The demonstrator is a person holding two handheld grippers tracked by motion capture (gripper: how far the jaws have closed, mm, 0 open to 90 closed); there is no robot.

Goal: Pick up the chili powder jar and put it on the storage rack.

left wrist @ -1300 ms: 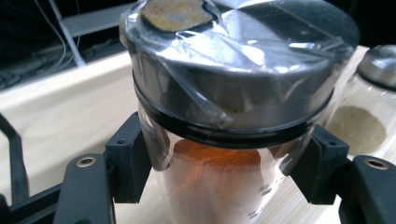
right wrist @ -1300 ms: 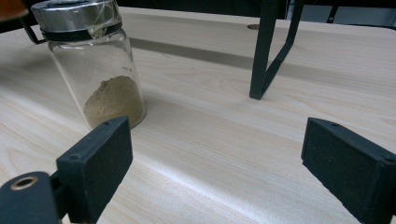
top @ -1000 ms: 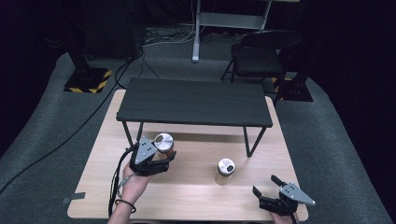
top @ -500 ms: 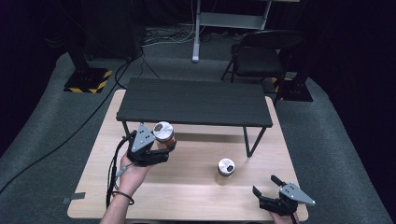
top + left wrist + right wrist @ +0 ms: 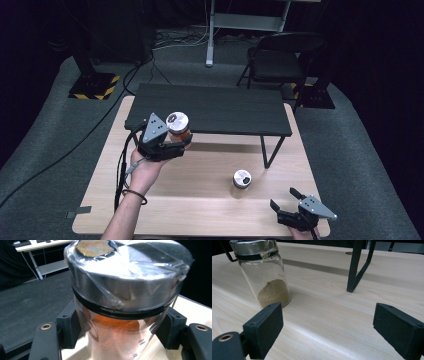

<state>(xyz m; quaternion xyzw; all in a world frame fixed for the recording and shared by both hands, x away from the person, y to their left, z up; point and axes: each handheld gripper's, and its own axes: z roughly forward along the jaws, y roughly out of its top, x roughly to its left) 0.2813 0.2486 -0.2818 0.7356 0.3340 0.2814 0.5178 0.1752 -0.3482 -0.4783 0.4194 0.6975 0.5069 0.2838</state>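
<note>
Left tongs (image 5: 172, 142): pinching the orange-powder jar (image 5: 178, 126) by its glass body — pads on both sides, just under the metal lid; seen close in the left gripper view (image 5: 117, 340)

Orange-powder jar: upright in my left tongs, lifted off the table (image 5: 210, 210), at the near left edge of the black shelf (image 5: 215, 107); clear film over its silver lid; orange powder fills the lower part of the glass (image 5: 117, 332)

Right tongs (image 5: 292, 205): spread wide with nothing between the pads; low at the near right corner of the table, in my right hand; in the right gripper view (image 5: 327, 332) only bare wood lies between them

Tan-powder jar (image 5: 242, 179): standing upright on the table, right of centre, near the shelf's front leg (image 5: 267, 152) — apart from both tongs; in the right gripper view (image 5: 265, 272) it stands far left of my right tongs; a heap of tan powder sits at the bottom

Black shelf: low, on thin legs, across the far half of the table
</note>
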